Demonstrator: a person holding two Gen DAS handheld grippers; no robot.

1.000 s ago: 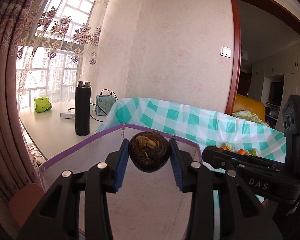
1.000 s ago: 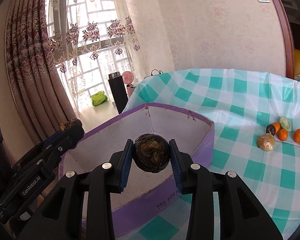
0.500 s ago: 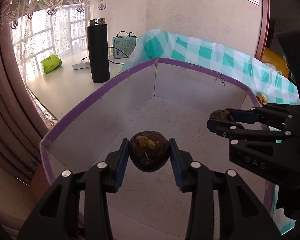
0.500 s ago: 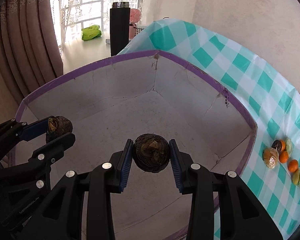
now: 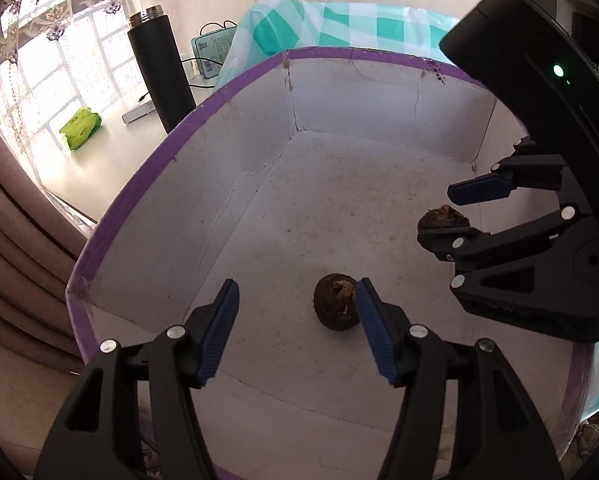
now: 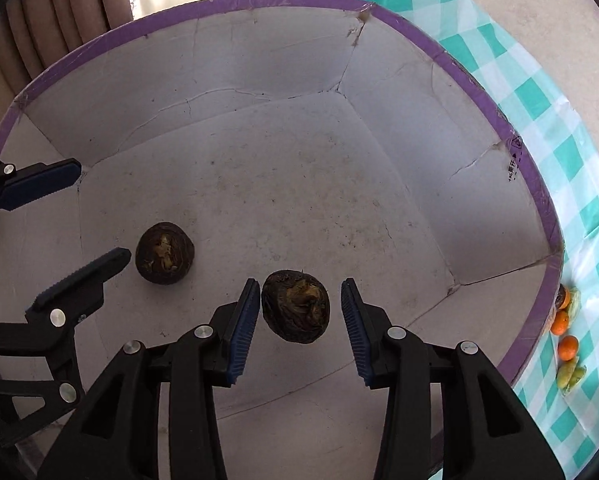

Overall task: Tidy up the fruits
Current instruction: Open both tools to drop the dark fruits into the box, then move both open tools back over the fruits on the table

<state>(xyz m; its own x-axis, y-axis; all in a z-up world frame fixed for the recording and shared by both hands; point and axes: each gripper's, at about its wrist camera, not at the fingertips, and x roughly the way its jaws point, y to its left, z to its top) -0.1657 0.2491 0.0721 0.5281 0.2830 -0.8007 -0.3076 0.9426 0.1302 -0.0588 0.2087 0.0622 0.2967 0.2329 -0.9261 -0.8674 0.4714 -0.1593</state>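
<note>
box (image 6: 451, 60) rim, right side near the front corner: small black printed mark (image 6: 514, 160) with a symbol and tiny characters, too small to read | teal device (image 5: 213, 50) behind the box: printed lines, illegible | green packet (image 5: 80, 127) on the desk: print blurred

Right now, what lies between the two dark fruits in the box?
Nothing: in the right wrist view only bare box floor separates the left fruit from the right fruit.
</note>
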